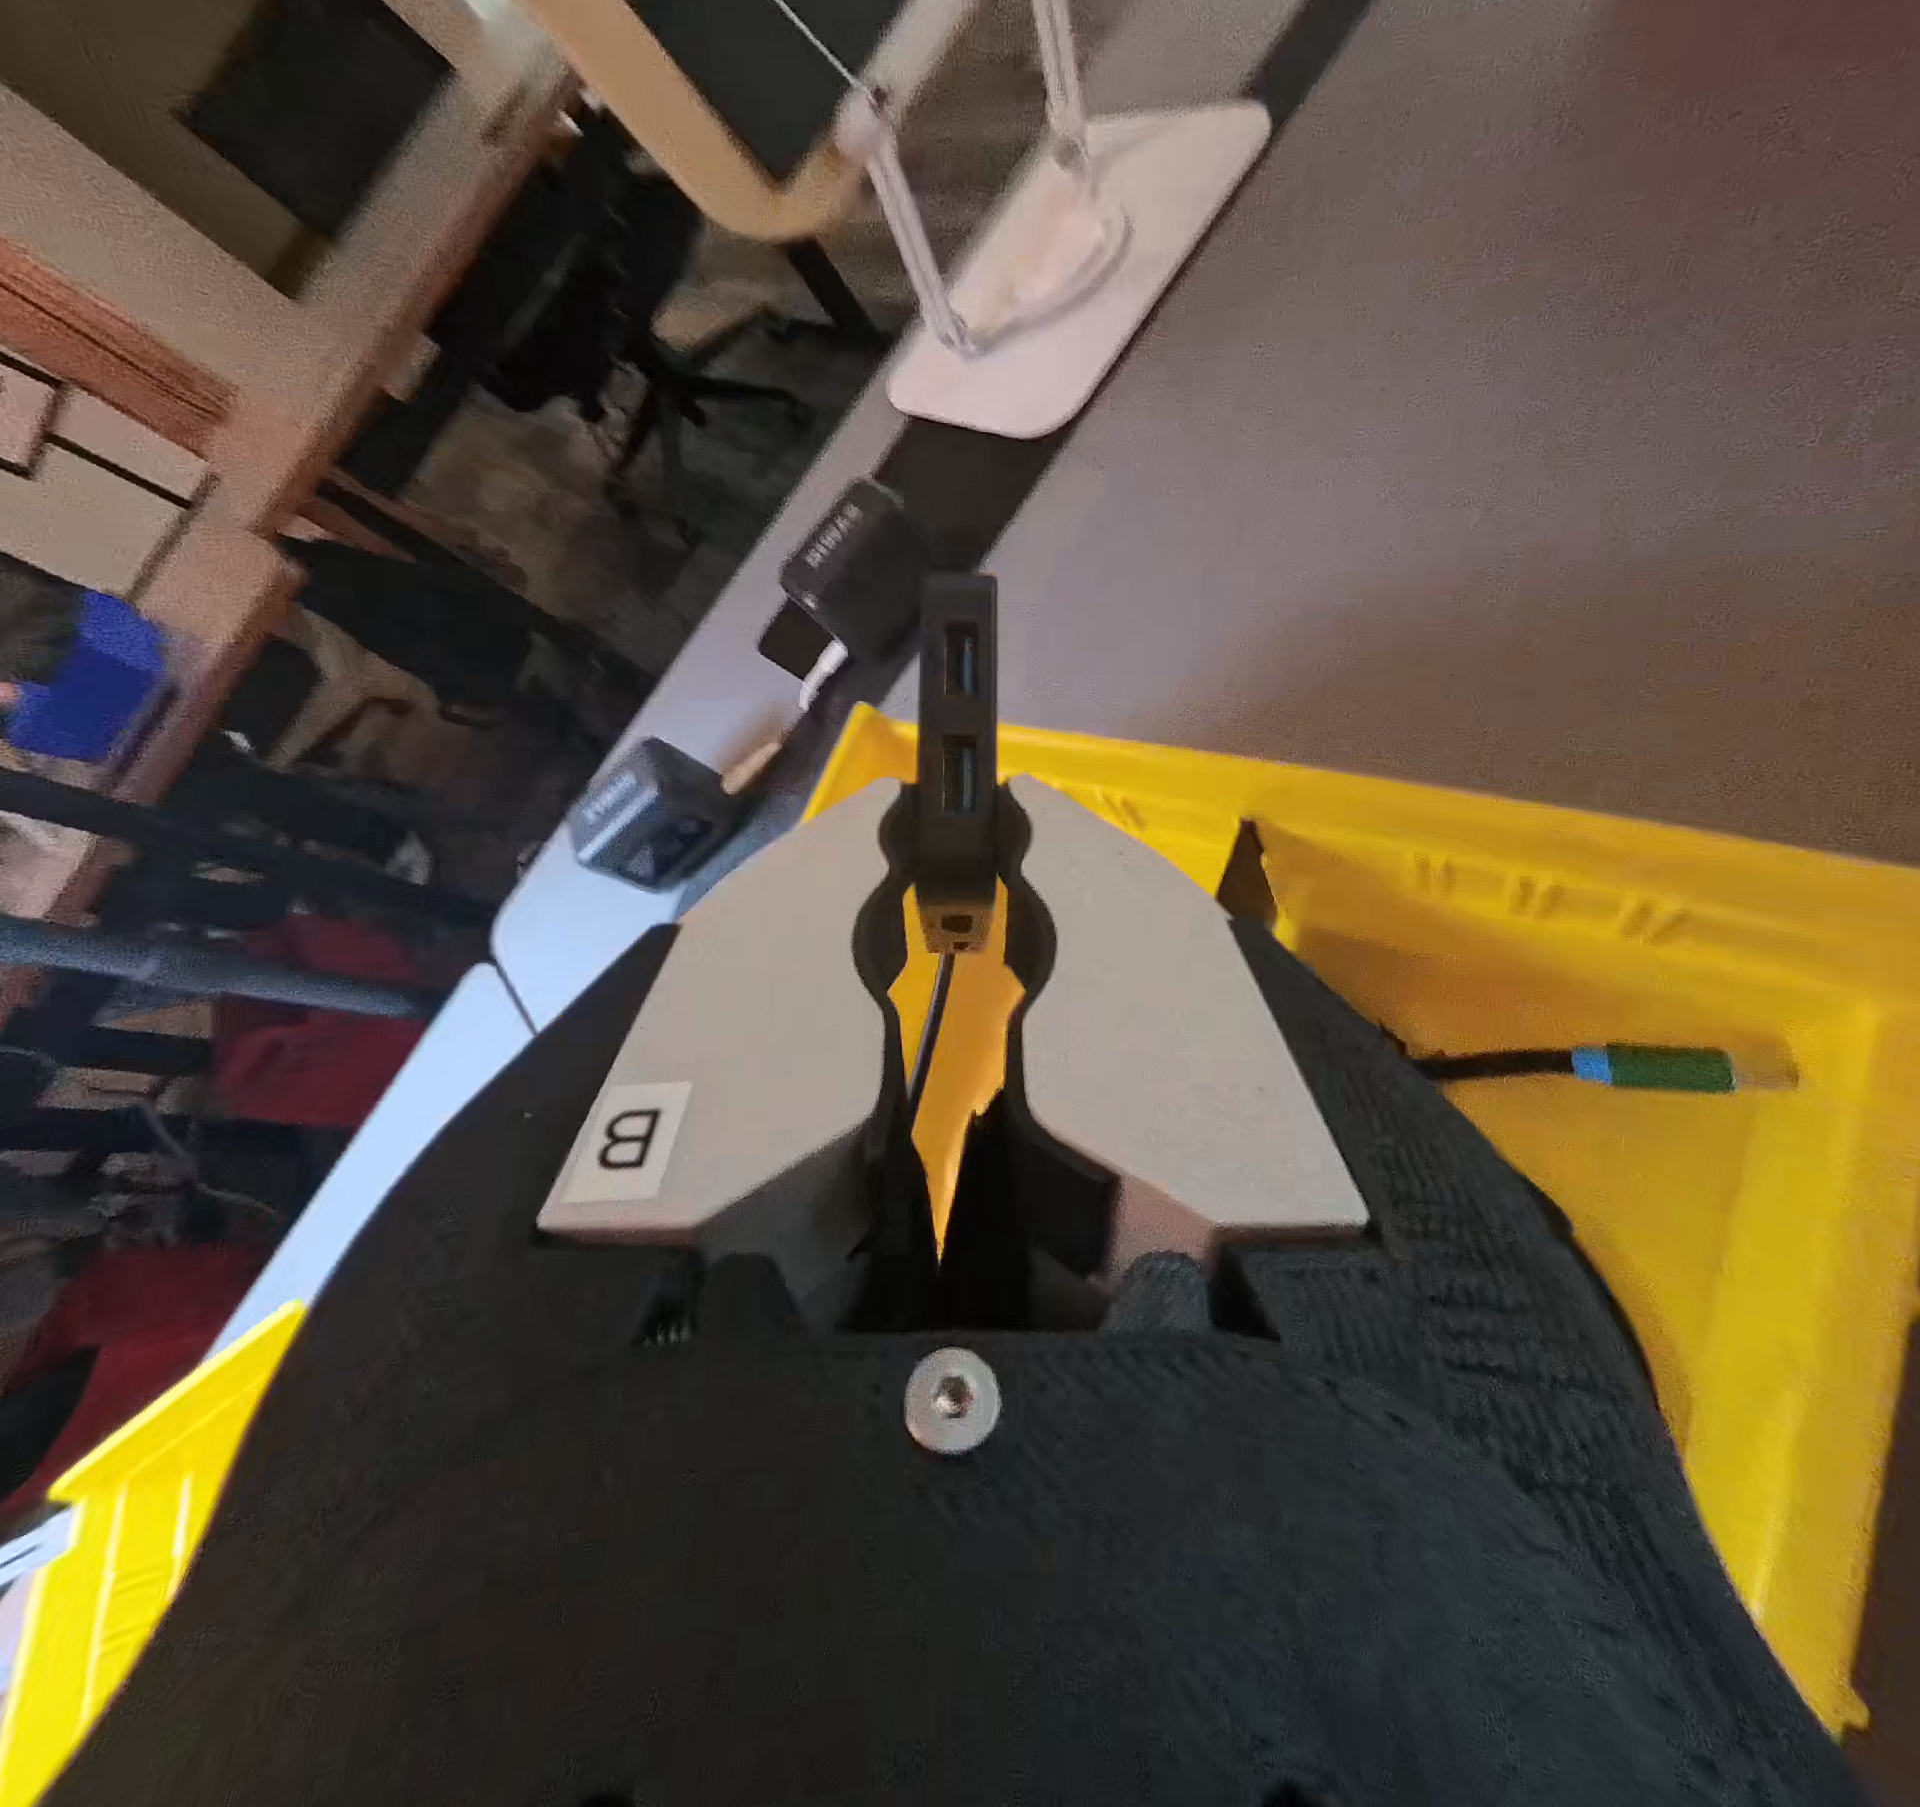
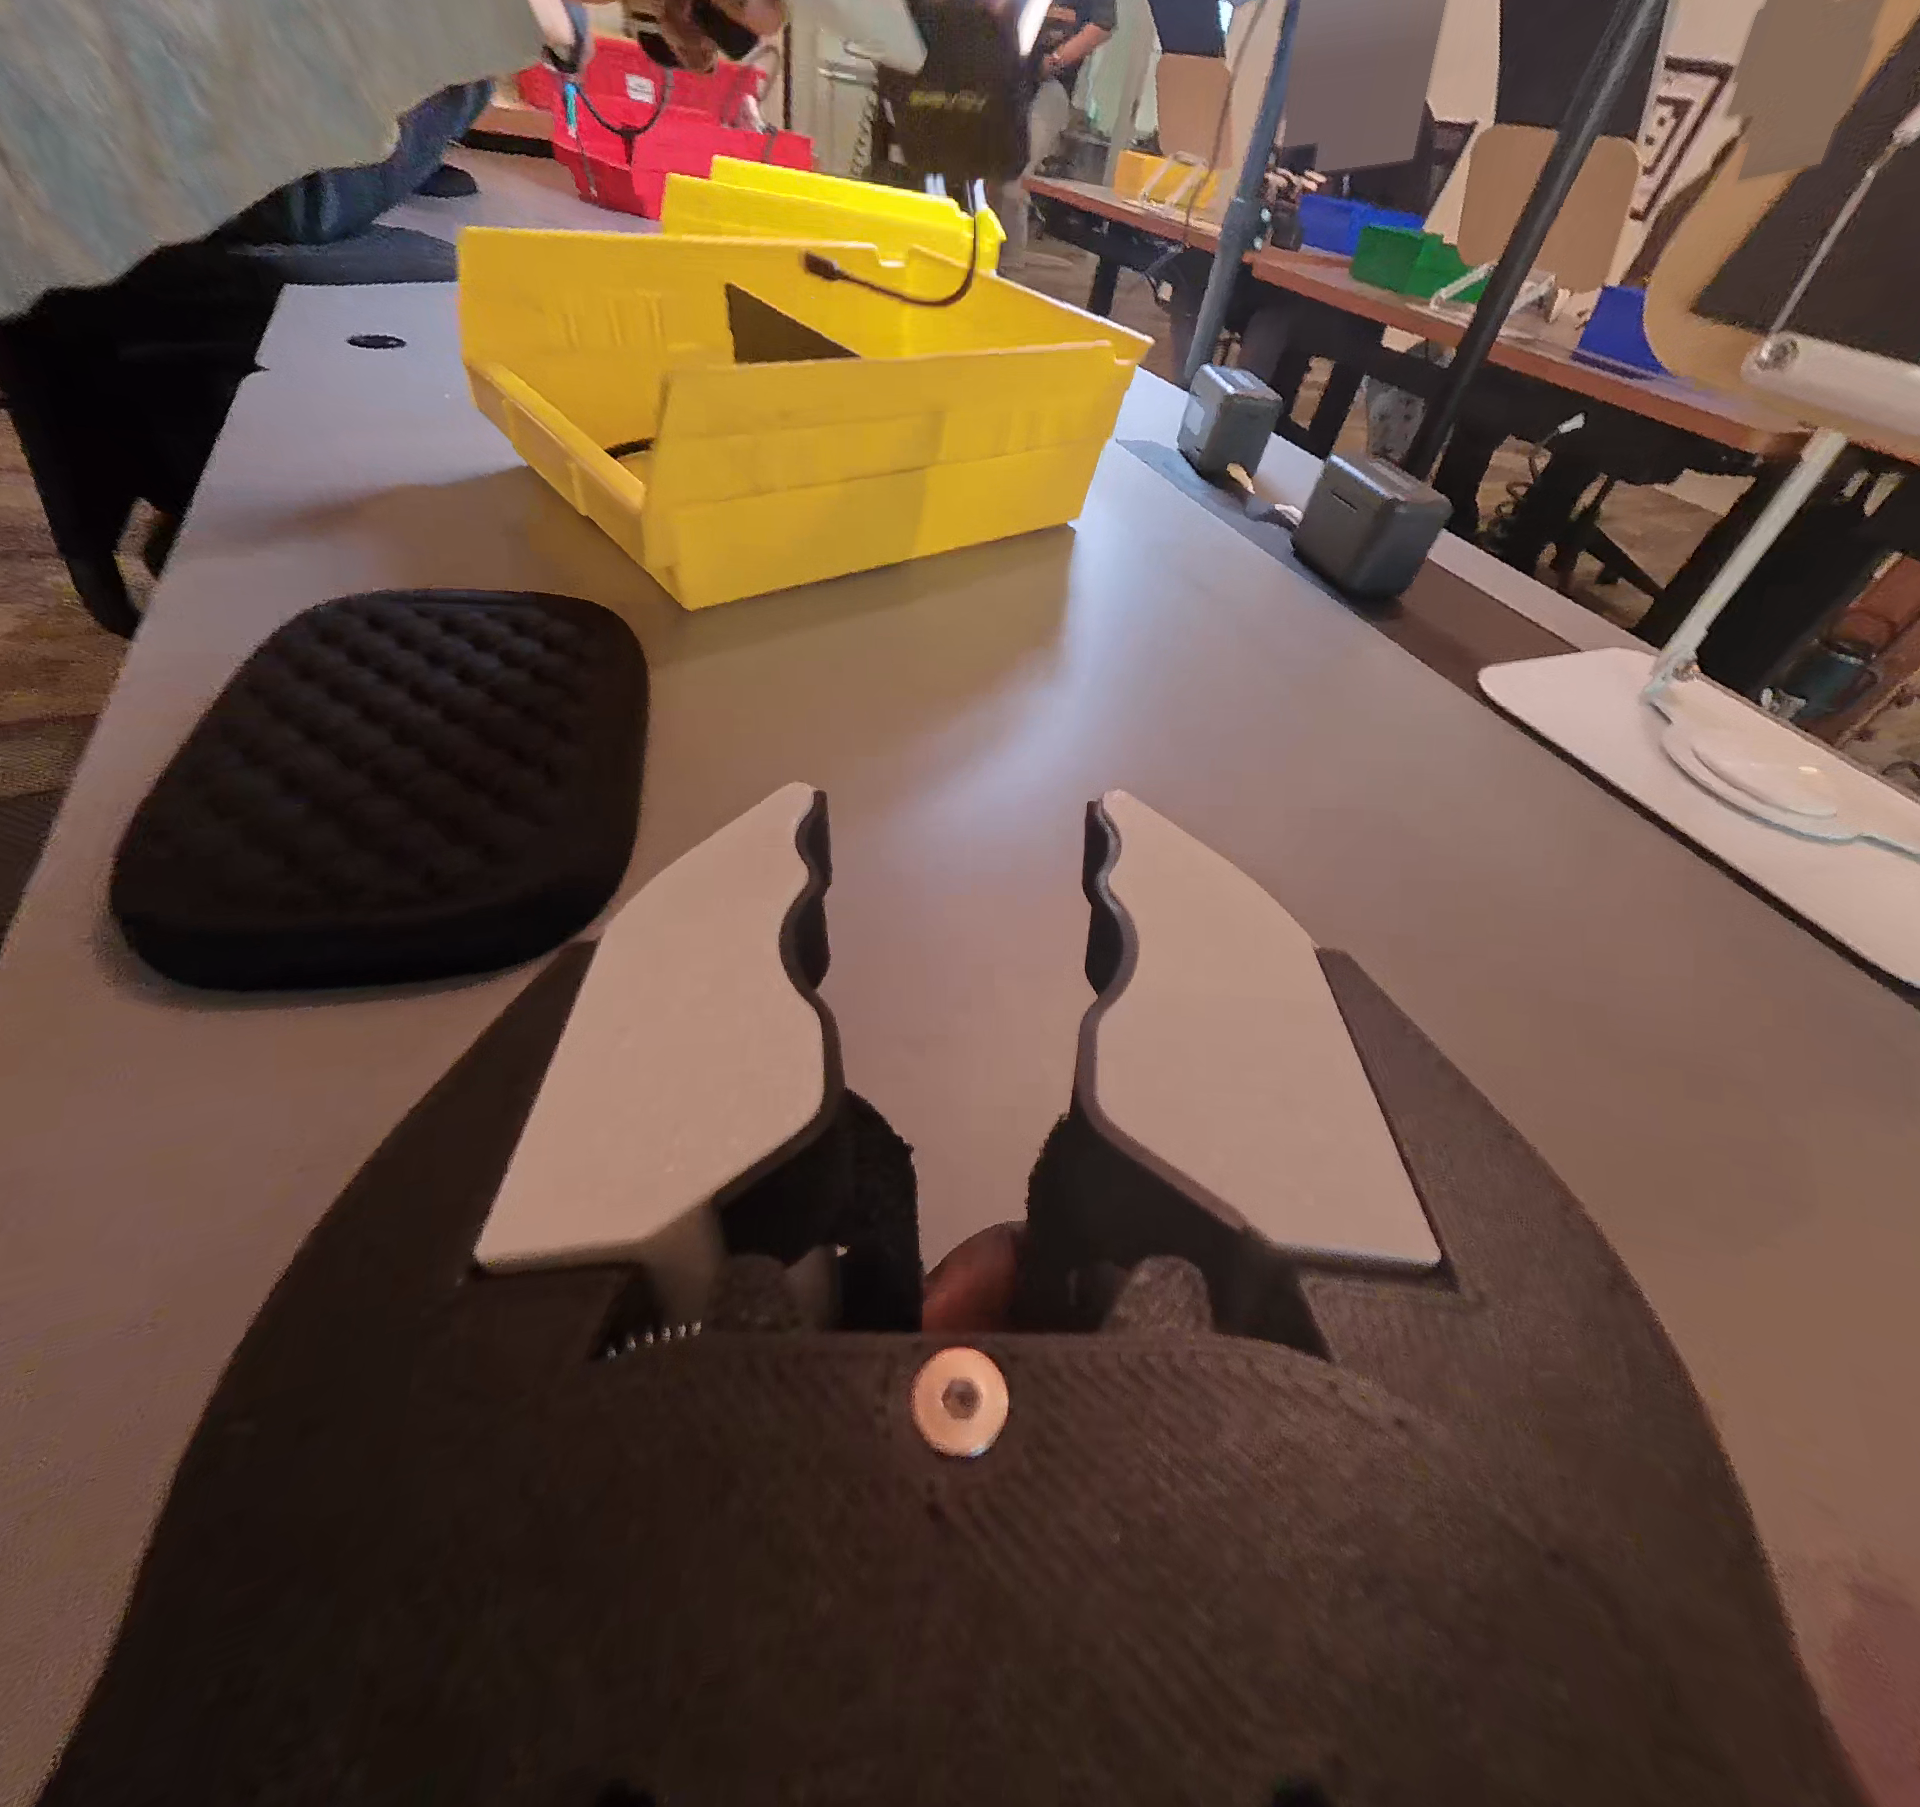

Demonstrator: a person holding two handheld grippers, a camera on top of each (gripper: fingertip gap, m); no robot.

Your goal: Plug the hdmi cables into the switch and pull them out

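Note:
My left gripper is shut on a slim black switch, which stands up between the fingertips with two ports facing me. A thin black cable hangs from its near end. It is held above a yellow bin. A cable with a green and blue plug lies in the bin. My right gripper is open and empty, low over the grey table. The yellow bin stands ahead of it, with a black cable draped over its back wall.
A black padded mat lies left of my right gripper. Two grey power cubes sit by the table's right edge. A white stand base lies at the right. A red bin stands behind the yellow one. A person's sleeve hangs at top left.

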